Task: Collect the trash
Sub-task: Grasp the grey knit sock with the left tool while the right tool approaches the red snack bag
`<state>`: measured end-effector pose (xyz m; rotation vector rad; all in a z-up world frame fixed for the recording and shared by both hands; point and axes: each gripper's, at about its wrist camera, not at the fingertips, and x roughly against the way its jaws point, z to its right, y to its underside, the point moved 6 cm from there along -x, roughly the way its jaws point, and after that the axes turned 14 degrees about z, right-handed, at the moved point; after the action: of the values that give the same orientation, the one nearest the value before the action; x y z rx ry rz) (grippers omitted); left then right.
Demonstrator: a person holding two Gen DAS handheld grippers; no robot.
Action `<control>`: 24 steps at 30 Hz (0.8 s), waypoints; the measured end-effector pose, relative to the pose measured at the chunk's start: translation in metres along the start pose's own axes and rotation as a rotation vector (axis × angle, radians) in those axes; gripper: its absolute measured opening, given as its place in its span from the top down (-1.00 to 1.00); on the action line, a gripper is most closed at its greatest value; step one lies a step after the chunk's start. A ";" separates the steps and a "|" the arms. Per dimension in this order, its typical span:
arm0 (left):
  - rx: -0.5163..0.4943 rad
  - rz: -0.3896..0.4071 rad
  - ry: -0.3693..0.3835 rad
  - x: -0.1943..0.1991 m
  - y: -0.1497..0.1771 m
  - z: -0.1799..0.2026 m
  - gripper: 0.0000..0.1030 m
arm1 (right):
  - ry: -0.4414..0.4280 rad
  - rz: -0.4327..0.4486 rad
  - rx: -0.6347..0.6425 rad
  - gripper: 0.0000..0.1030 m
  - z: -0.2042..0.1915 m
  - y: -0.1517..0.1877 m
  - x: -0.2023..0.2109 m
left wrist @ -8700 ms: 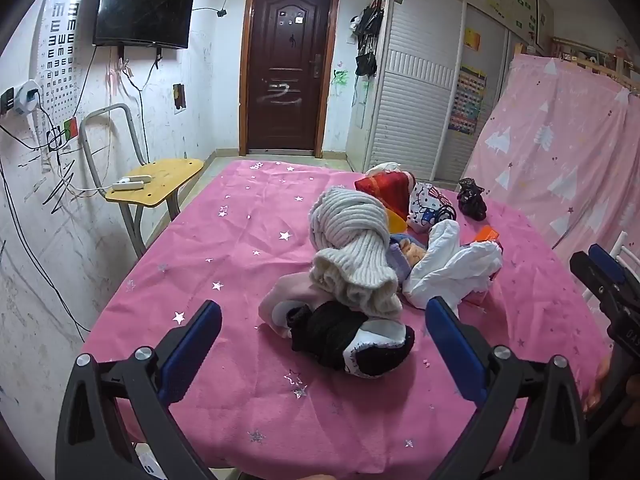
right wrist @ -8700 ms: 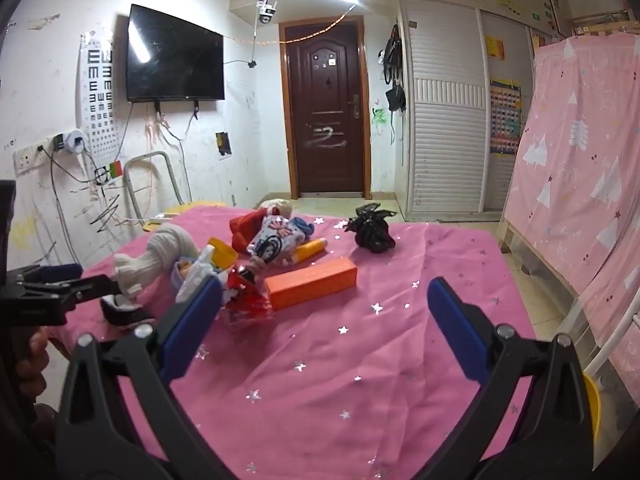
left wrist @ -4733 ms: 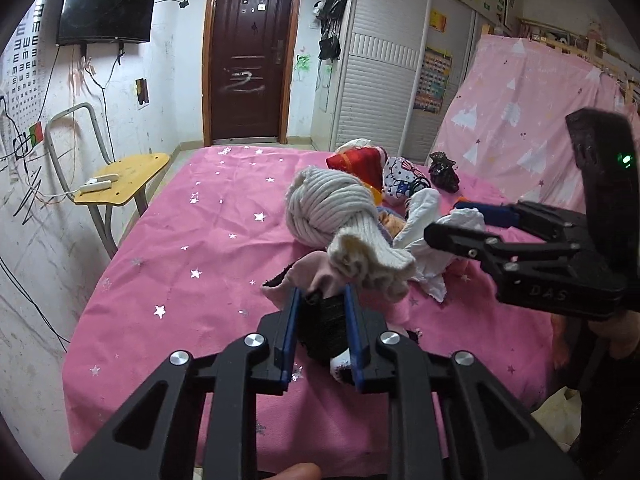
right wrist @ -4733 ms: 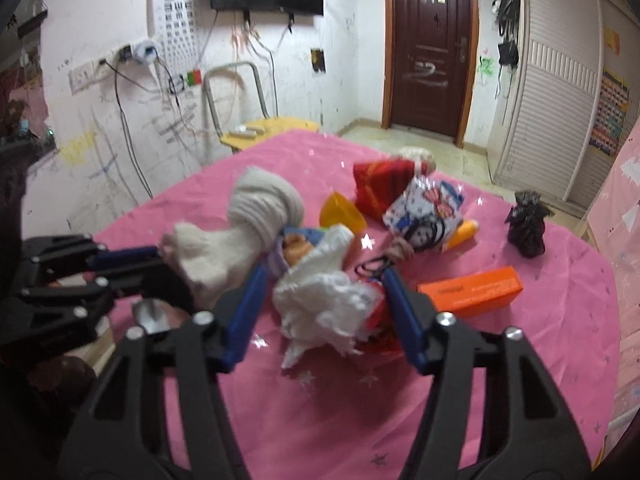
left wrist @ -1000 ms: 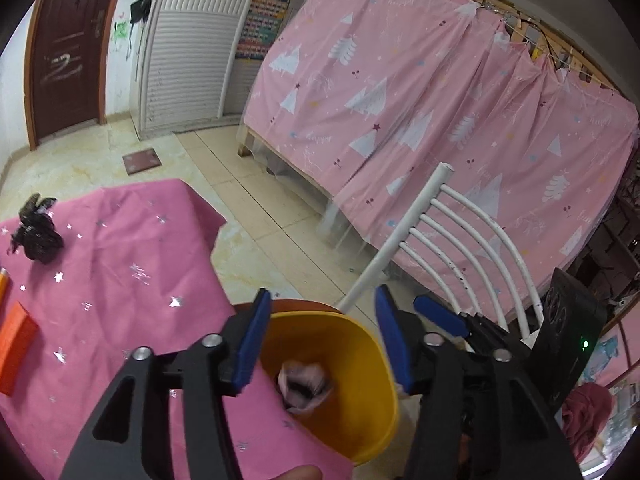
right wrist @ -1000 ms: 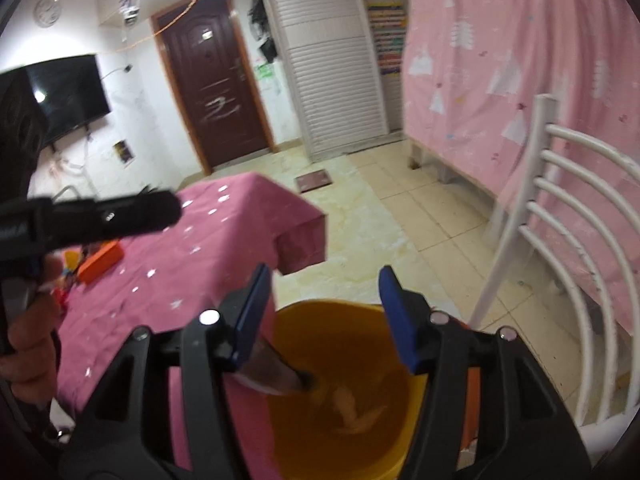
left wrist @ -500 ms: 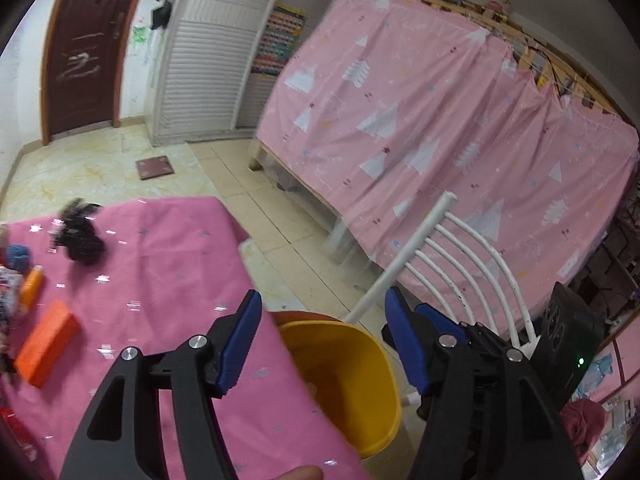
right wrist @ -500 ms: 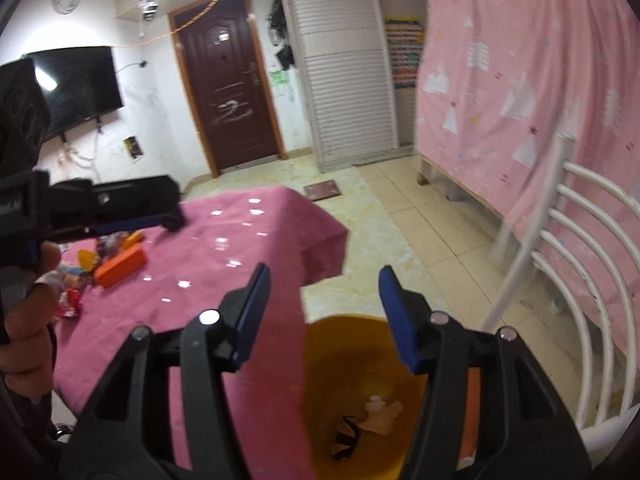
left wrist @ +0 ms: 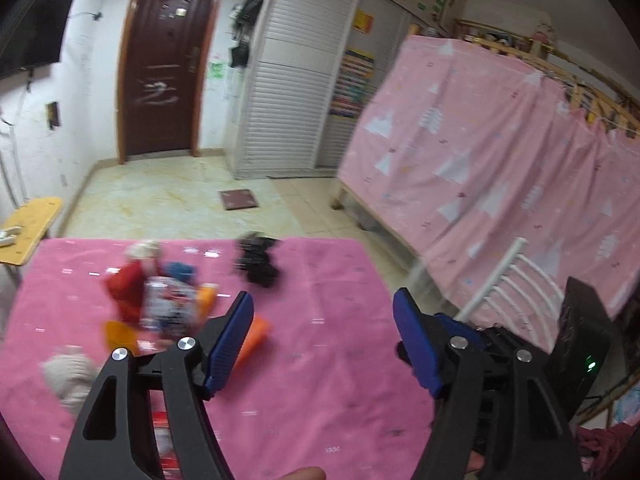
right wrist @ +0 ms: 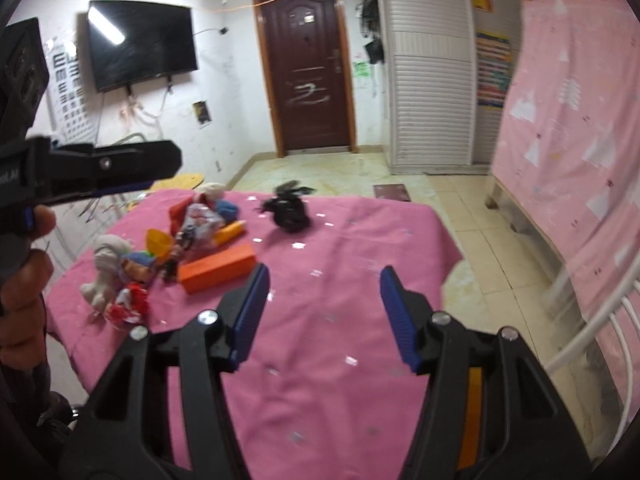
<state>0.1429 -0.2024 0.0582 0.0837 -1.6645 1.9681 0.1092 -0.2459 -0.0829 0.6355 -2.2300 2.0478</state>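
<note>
With both your left gripper and right gripper spread empty, reaching past the orange box risks scattering the wrappers behind it.

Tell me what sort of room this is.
Most likely a lived-in bedroom or small flat. A bunk bed hung with a pink curtain fills one side, a louvred wardrobe stands beside the entry door, and a wall-mounted TV faces a cloth-covered table.
</note>
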 end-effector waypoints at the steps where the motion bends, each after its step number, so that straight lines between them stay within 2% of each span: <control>1: 0.000 0.007 -0.020 0.004 0.000 -0.011 -0.27 | -0.016 -0.004 0.009 -0.08 -0.009 -0.002 -0.005; 7: 0.014 0.026 -0.152 0.031 -0.008 -0.085 -0.28 | -0.077 -0.025 0.056 -0.15 -0.051 -0.007 -0.025; 11: 0.035 0.025 -0.205 0.040 -0.006 -0.122 -0.29 | -0.111 -0.043 0.081 -0.15 -0.076 -0.006 -0.036; 18: 0.057 -0.002 -0.270 0.050 0.011 -0.164 -0.30 | -0.169 -0.072 0.123 -0.15 -0.118 0.000 -0.045; 21: 0.077 -0.029 -0.290 0.049 0.024 -0.183 -0.30 | -0.221 -0.087 0.127 -0.16 -0.137 0.006 -0.046; 24: 0.093 -0.062 -0.300 0.045 0.039 -0.196 -0.30 | -0.261 -0.107 0.132 -0.31 -0.154 0.015 -0.046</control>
<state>0.1461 -0.0070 -0.0043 0.4803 -1.7266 2.0639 0.1099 -0.0849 -0.0924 1.0665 -2.1417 2.1827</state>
